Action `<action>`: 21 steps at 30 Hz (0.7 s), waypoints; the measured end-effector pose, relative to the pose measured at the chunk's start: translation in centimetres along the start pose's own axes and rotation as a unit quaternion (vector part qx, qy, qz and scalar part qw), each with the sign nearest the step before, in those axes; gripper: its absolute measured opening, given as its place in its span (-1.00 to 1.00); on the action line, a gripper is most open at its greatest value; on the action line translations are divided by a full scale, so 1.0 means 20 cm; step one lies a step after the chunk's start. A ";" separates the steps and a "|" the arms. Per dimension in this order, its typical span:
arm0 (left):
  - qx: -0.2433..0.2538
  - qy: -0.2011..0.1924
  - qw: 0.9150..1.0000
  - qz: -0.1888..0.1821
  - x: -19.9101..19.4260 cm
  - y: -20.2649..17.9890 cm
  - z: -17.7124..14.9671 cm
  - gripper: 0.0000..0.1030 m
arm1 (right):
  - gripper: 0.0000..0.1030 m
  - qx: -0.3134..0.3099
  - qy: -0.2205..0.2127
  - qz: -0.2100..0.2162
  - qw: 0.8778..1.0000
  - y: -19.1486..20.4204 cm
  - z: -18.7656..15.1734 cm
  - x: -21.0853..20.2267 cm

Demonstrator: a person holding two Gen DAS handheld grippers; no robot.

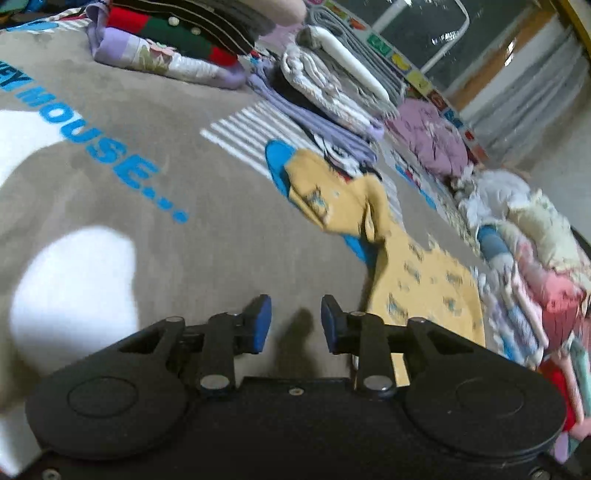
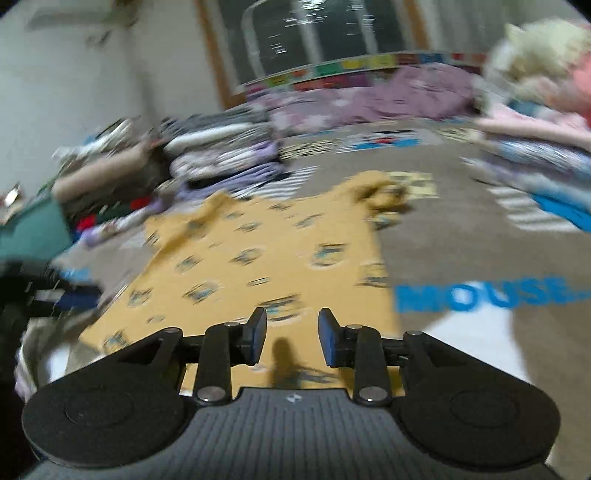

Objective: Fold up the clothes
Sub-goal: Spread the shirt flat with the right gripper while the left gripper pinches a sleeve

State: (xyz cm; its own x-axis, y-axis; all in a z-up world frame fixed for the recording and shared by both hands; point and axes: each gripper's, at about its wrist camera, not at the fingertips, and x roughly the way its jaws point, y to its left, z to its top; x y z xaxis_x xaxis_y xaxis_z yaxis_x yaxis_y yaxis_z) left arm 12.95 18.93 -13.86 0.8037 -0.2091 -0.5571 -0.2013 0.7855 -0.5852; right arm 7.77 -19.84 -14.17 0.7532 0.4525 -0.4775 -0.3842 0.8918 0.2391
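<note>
A yellow patterned garment (image 2: 258, 258) lies spread on a brown blanket (image 2: 461, 236) with blue "MOUSE" lettering. In the left wrist view the garment (image 1: 417, 280) lies to the right, one end bunched up. My left gripper (image 1: 295, 323) is open and empty, over the bare blanket just left of the garment. My right gripper (image 2: 292, 338) is open and empty, over the garment's near edge. The right wrist view is blurred.
Stacks of folded clothes (image 1: 325, 85) and a purple bundle (image 1: 432, 140) line the far side. A heap of mixed clothes (image 1: 532, 266) lies at the right. More piles (image 2: 221, 155) sit left in the right wrist view. A window (image 2: 314, 33) is behind.
</note>
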 end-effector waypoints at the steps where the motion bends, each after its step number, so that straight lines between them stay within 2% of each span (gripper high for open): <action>1: -0.006 -0.005 1.000 -0.002 0.02 0.01 0.02 -0.32 | -0.37 -0.013 0.003 0.007 1.000 0.04 0.00 0.02; 4: -0.028 -0.016 0.999 -0.010 0.08 0.02 0.09 -0.09 | -0.35 -0.048 0.012 0.026 0.998 0.12 0.01 0.08; 9: -0.093 -0.020 0.995 -0.036 0.17 0.08 0.19 0.06 | -0.31 -0.085 0.021 0.065 0.994 0.21 0.00 0.15; 12: -0.119 -0.020 0.992 -0.049 0.25 0.07 0.25 0.09 | -0.20 -0.064 0.026 0.093 0.993 0.19 0.01 0.17; 17: -0.133 -0.030 0.990 -0.036 0.38 0.04 0.34 0.09 | -0.11 -0.021 0.032 0.140 0.989 0.14 0.02 0.20; 18: -0.132 -0.034 0.990 -0.036 0.39 0.03 0.35 0.03 | -0.10 -0.012 0.033 0.149 0.988 0.13 0.02 0.21; 19: -0.106 -0.036 0.993 -0.028 0.41 0.00 0.36 -0.27 | -0.09 -0.004 0.035 0.158 0.987 0.11 0.02 0.22; 21: -0.043 -0.039 0.998 0.001 0.43 -0.08 0.38 -0.72 | -0.09 0.013 0.037 0.176 0.984 0.09 0.03 0.23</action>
State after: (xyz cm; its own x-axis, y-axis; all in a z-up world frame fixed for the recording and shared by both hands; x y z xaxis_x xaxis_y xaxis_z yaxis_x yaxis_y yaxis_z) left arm 24.42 20.27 -13.26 0.8434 -0.1596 -0.5130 -0.2477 0.7317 -0.6350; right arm 10.84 -16.09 -15.48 0.5343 0.7326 -0.4217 -0.5991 0.6801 0.4226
